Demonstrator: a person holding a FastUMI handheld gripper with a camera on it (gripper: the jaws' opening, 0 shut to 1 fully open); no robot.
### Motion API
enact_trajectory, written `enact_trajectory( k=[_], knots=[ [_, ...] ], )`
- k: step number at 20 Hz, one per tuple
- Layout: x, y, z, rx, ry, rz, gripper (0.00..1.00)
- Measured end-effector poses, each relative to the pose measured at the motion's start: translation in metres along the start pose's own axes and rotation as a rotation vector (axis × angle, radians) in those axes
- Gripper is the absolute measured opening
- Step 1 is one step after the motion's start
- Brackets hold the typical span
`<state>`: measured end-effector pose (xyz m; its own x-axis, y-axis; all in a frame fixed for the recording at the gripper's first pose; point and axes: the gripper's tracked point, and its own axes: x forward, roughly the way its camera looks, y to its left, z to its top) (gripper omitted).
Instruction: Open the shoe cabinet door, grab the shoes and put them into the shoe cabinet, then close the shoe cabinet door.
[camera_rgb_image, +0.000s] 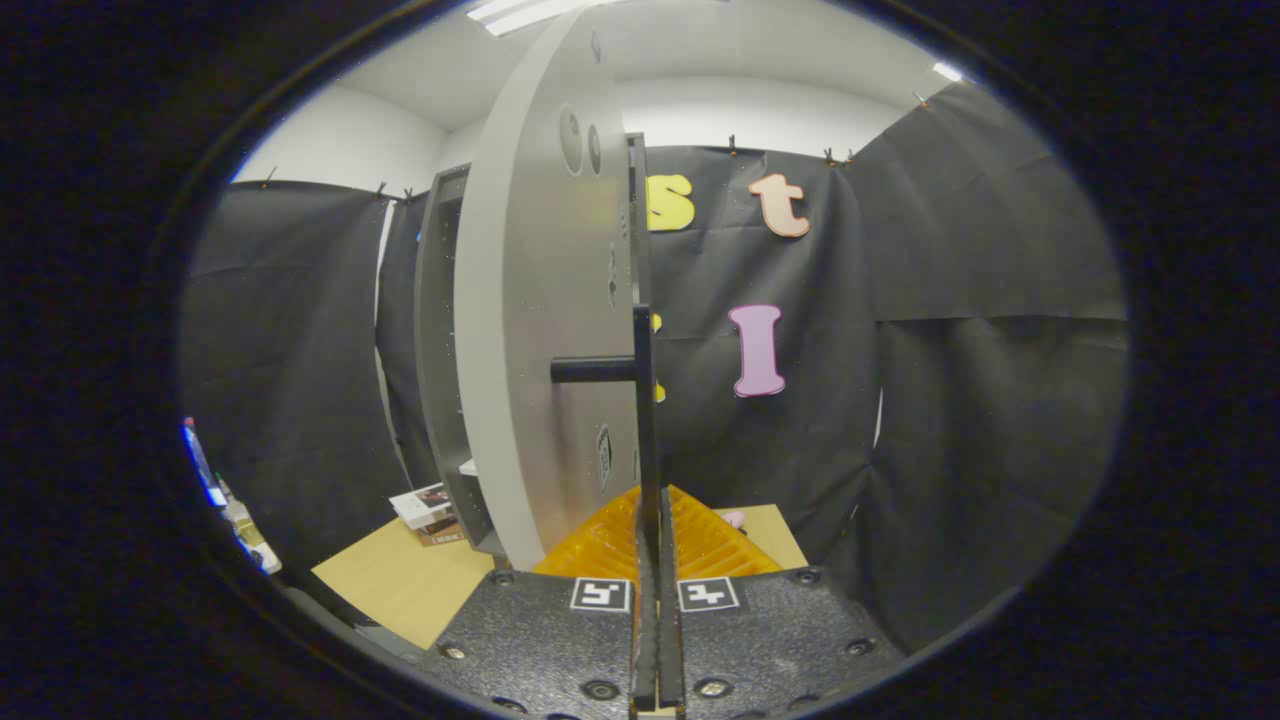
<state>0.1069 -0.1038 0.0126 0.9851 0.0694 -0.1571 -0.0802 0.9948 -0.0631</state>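
the wooden table top is light brown. on it stands the grey shoe cabinet, with its door swung open. a small stack of booklets lies on the table just beside the cabinet's foot.

You have one tool with two orange fingers, pressed close together. One cabinet, one door, one black handle. One worktop. One small stack of boxes beside the cabinet. Two square markers on the tool.
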Motion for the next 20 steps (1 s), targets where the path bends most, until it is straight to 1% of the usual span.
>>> enact_trajectory(
  k=[2,4,5,7,8,9,10,11,13,14,15,16,18,20],
  knots=[
    [0.002,0.010,-0.002,-0.003,-0.001,0.048,0.04],
    [-0.007,0.007,-0.001,-0.086,-0.013,0.117,0.05],
    [-0.011,0.006,0.000,-0.123,-0.013,0.134,0.09],
    [-0.009,0.001,-0.001,-0.166,-0.033,0.116,0.10],
    [-0.011,0.000,-0.002,-0.181,-0.040,0.100,0.14],
    [-0.017,-0.008,-0.006,-0.194,-0.035,0.062,0.14],
    [-0.025,-0.015,-0.009,-0.206,-0.031,0.003,0.20],
    [-0.036,-0.022,-0.013,-0.220,-0.040,-0.057,0.27],
    [-0.055,-0.022,-0.016,-0.237,-0.077,-0.143,0.57],
    [-0.060,-0.015,-0.018,-0.228,-0.091,-0.165,0.72],
    [-0.064,-0.005,-0.023,-0.208,-0.105,-0.159,0.87],
    [-0.067,0.011,-0.030,-0.177,-0.111,-0.132,1.00],
    [-0.071,0.053,-0.045,-0.103,-0.113,-0.051,1.00],
    [-0.066,0.072,-0.054,-0.060,-0.117,-0.010,1.00]
  ],
)
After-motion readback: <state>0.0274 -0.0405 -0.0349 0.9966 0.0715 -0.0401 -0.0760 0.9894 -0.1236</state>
